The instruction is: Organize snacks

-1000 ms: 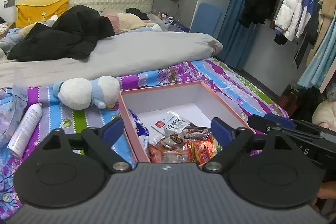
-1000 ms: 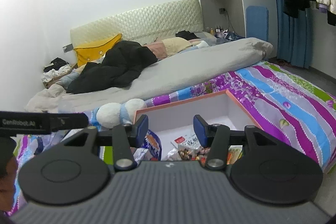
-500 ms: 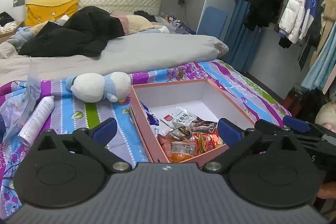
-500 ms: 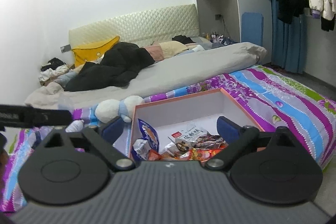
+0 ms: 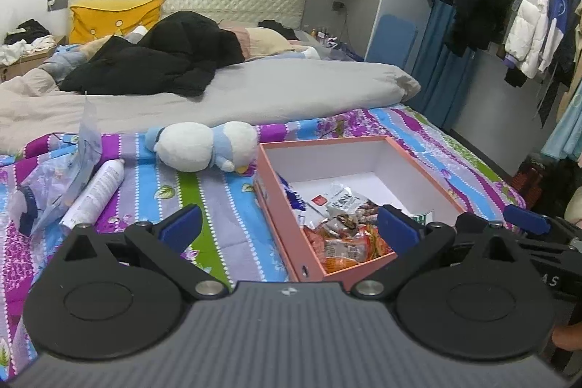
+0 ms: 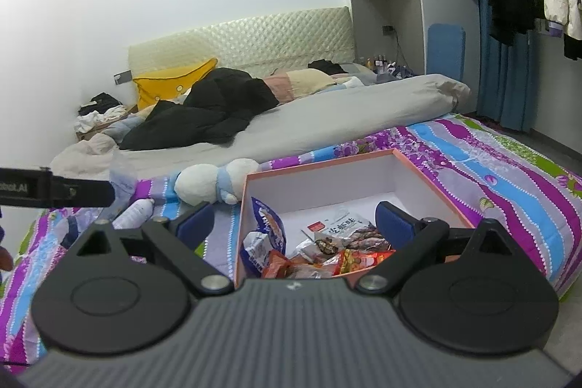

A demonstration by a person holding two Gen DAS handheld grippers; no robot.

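Both your claws, left claw (image 5: 289,228) and right claw (image 6: 294,222), stand wide and empty, just short of the box (image 6: 433,186) on the bed (image 6: 509,170). You seem between picks; next, choose one packet. Snacks (image 6: 327,251) crowd the box's near end; its far half is bare.

Left tool (image 5: 289,226) and right tool (image 6: 294,219) both gape wide, holding nothing.
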